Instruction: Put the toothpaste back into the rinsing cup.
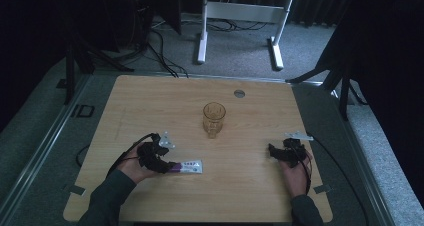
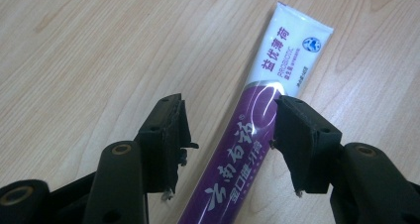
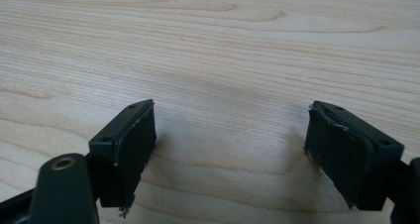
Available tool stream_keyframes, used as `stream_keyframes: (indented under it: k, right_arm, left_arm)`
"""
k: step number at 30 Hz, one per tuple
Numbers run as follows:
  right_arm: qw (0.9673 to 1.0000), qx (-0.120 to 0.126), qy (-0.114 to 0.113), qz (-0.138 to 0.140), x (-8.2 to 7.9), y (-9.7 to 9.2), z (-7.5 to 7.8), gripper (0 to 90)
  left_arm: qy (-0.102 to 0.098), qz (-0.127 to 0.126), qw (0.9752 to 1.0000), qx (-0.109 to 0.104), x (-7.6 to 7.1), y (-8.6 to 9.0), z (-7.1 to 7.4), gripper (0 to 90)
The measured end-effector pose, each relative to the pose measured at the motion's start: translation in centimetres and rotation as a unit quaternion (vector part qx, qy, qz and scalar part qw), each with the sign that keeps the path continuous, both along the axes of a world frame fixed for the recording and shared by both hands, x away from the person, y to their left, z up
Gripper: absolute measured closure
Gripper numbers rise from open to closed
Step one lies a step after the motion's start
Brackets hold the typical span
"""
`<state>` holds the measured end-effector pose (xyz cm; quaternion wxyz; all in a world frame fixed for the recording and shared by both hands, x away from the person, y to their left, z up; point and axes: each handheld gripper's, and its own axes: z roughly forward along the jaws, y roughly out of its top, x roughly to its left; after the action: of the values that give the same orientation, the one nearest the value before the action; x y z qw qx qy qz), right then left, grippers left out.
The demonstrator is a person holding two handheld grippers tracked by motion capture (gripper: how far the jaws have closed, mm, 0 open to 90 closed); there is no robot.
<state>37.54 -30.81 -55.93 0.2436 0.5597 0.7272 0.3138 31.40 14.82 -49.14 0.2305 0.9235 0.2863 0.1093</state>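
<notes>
- The left hand-held gripper lies low over the near-left part of the wooden worktop, held in the person's left hand, with the forearm coming in from the bottom edge.
- In the left gripper view its jaws are spread on either side of a toothpaste tube; the right jaw sits against the tube's edge, and the left one stands clear of it.
- The toothpaste tube lies flat on the worktop, purple toward the gripper and white at its far, crimped end.
- The right hand-held gripper rests near the worktop's near-right side in the right hand; the right gripper view shows its jaws spread wide over bare wood.
- An amber glass mug stands upright near the worktop's middle, between the two grippers and farther back, well apart from both.
- A small round grey disc is set into the worktop beyond the mug.
</notes>
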Motion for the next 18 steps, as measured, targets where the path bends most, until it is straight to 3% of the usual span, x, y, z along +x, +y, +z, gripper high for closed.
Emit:
stream_keyframes:
  k: [18]
  right_arm:
    - [1.0,0.0,0.0,0.0,0.0,0.0,0.0,19.5]
  left_arm:
    - [0.007,-0.013,0.9996,0.025,-0.22,-0.2,-0.66,42.5]
